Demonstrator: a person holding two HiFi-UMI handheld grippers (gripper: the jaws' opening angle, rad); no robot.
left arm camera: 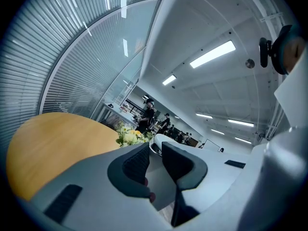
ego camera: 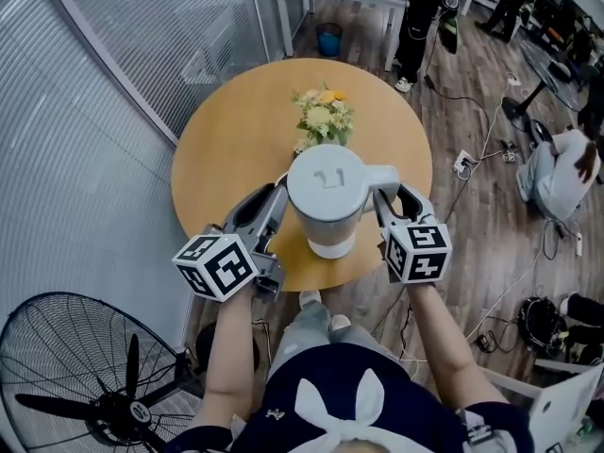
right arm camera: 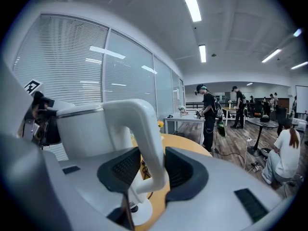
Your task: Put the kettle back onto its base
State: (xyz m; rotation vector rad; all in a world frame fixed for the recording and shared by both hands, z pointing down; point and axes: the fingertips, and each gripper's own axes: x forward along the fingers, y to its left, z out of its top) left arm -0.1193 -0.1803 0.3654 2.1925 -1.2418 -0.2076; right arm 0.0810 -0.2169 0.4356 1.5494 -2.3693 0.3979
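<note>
A white kettle (ego camera: 326, 185) hangs upright just above its white round base (ego camera: 330, 250) near the front edge of the round wooden table (ego camera: 217, 149). My right gripper (ego camera: 387, 196) is shut on the kettle's curved handle (right arm camera: 144, 129), which runs between the pads. In the right gripper view the base (right arm camera: 142, 215) shows its dark centre pin uncovered beside the kettle's foot. My left gripper (ego camera: 276, 194) is at the kettle's left side by the spout. Its jaws stand narrowly apart (left arm camera: 155, 160), and whether they pinch the kettle is unclear.
A small bunch of flowers (ego camera: 324, 113) stands on the table behind the kettle. A dark cord (right arm camera: 143, 170) trails from the base. A floor fan (ego camera: 94, 376) is at my lower left. People (ego camera: 420, 17) and desks fill the room beyond, and a glass wall lies left.
</note>
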